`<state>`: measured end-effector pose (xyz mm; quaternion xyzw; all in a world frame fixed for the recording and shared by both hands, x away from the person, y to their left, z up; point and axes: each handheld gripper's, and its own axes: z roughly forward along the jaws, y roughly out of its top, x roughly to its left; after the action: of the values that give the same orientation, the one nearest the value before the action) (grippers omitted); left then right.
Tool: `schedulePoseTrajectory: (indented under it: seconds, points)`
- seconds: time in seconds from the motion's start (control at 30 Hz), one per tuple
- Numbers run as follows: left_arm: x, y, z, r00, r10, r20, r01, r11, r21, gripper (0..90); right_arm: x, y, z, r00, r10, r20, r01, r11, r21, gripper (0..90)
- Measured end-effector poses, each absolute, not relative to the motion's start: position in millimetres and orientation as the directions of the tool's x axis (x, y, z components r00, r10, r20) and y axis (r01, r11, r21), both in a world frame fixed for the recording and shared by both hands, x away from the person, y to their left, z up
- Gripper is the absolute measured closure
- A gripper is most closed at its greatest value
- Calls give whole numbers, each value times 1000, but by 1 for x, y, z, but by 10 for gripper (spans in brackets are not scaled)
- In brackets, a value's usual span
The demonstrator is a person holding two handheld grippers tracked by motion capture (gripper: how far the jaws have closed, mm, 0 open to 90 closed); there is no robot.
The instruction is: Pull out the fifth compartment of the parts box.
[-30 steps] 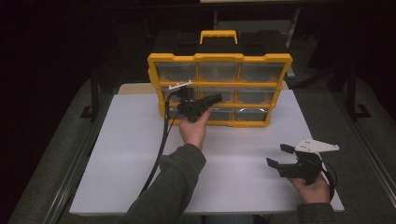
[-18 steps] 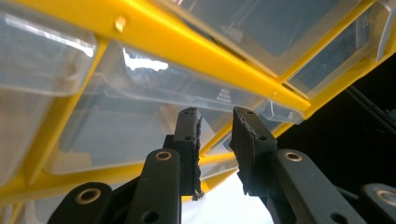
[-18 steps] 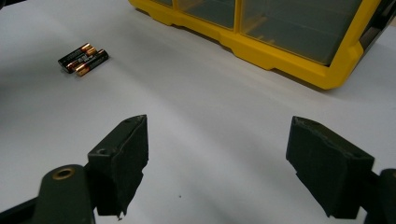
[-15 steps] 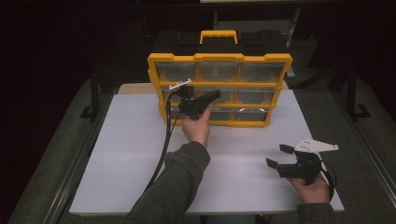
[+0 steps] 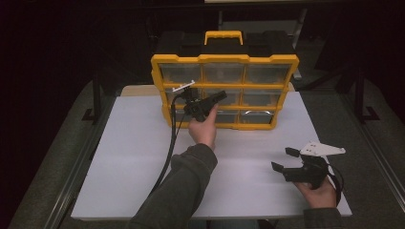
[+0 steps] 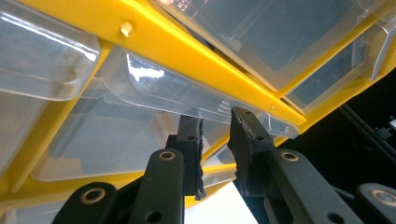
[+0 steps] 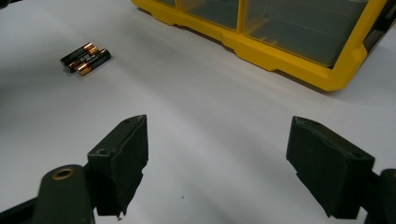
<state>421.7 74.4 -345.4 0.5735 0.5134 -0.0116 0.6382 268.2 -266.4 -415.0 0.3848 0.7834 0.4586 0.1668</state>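
Left gripper (image 5: 220, 97) is up against the front of the yellow organizer (image 5: 224, 58), at the middle drawer (image 5: 224, 98) of its 2nd row. In the left gripper view its 2 black jaws have just been closing and now pinch the clear lip of that drawer (image 6: 196, 100) between the pads (image 6: 245, 140), so the drawer's handle edge is clamped. The drawer sits flush in its yellow frame, with other clear drawers above and to either side of it. The person's left hand (image 5: 203, 131) holds the gripper level, and a black cable (image 5: 169, 152) trails from it across the white table (image 5: 133, 157).

Right gripper (image 5: 282, 160) rests low at the near right part of the table, well apart from the organizer, held in the person's right hand (image 5: 317, 193). Its jaws stand wide with nothing between them; in the right gripper view only bare white table (image 7: 210, 140) lies between the 2 pads. That view also shows 2 batteries (image 7: 85, 58) lying side by side and touching on the table, near the lower front edge of the organizer (image 7: 280, 51).

The organizer stands upright at the far side of the table, its yellow carry handle (image 5: 223, 36) on top.
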Motion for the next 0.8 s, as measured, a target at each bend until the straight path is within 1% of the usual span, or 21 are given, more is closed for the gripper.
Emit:
schedulePoseTrajectory:
  seconds: [0.23, 0.53, 0.63, 0.8]
  points:
    - [419, 72, -346, 473, 562, -678, 604, 354, 714, 738, 267, -268, -415, -645, 759, 87, 447, 282, 849, 198]
    - [416, 76, -349, 463, 522, -716, 619, 388, 683, 739, 266, -269, -415, -640, 763, 90, 448, 275, 851, 197]
    - [415, 76, -350, 458, 510, -728, 620, 403, 673, 756, 265, -269, -415, -638, 766, 83, 441, 274, 854, 196]
    - [413, 77, -350, 458, 507, -730, 621, 405, 671, 756, 266, -270, -415, -635, 767, 87, 445, 271, 854, 195]
